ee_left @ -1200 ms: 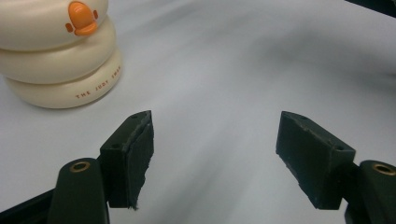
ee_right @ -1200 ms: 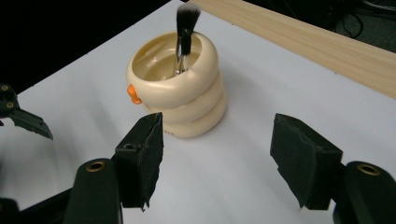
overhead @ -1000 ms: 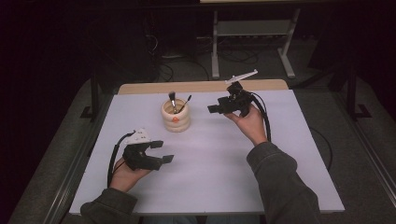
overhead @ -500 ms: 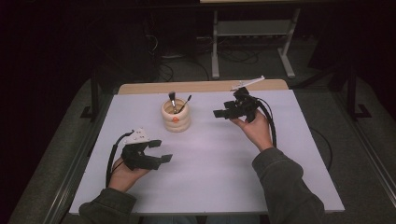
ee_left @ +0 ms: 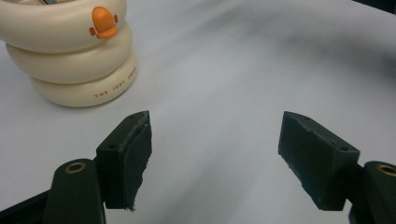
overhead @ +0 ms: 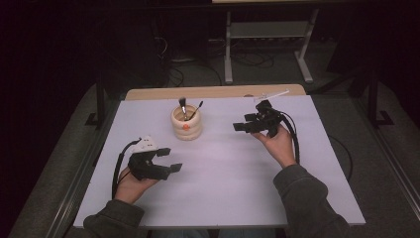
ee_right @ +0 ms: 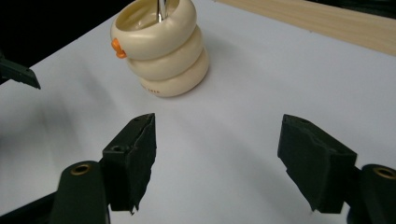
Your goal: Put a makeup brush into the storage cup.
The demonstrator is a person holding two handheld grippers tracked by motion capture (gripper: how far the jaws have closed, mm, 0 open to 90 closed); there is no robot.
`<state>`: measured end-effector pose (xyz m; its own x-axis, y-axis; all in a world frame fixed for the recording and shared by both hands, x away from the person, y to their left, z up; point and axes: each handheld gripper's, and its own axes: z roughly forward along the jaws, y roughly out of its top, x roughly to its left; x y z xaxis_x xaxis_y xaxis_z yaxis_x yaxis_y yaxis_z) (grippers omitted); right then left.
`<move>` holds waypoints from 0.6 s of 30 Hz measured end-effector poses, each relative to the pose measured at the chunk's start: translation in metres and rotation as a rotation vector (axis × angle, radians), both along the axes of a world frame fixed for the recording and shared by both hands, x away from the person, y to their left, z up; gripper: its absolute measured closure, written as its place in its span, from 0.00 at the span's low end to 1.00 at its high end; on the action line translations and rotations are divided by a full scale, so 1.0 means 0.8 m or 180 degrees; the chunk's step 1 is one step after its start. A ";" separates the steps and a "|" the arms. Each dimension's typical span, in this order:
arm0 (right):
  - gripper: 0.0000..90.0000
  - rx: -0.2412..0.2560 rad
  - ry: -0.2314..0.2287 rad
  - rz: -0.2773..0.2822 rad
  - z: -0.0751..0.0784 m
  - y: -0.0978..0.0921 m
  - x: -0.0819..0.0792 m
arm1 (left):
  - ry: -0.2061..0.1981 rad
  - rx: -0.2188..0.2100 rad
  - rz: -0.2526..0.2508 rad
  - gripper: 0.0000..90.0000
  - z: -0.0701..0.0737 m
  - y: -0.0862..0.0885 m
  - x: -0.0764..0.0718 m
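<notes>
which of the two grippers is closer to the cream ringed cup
The right gripper; it hangs open just beside the cup, while the left gripper sits lower, nearer the table's front edge.

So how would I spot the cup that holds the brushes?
On the white table, look toward the far edge, between the left gripper and right gripper. The cream holder is three stacked rings with a small orange duck bill and brush handles sticking out.

Your high view looks forward and down on the whole table, far from the cream holder. Your left gripper view sits low and close beside the holder; your right gripper view faces it, probably from slightly farther. All three views share it.
</notes>
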<state>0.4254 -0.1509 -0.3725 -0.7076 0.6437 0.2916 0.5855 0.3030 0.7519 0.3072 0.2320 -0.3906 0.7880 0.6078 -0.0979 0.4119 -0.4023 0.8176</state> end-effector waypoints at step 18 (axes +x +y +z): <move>0.29 -0.0037 0.0016 0.0018 -0.019 -0.015 -0.019 | 0.0023 -0.0005 0.0033 0.28 0.000 0.002 0.000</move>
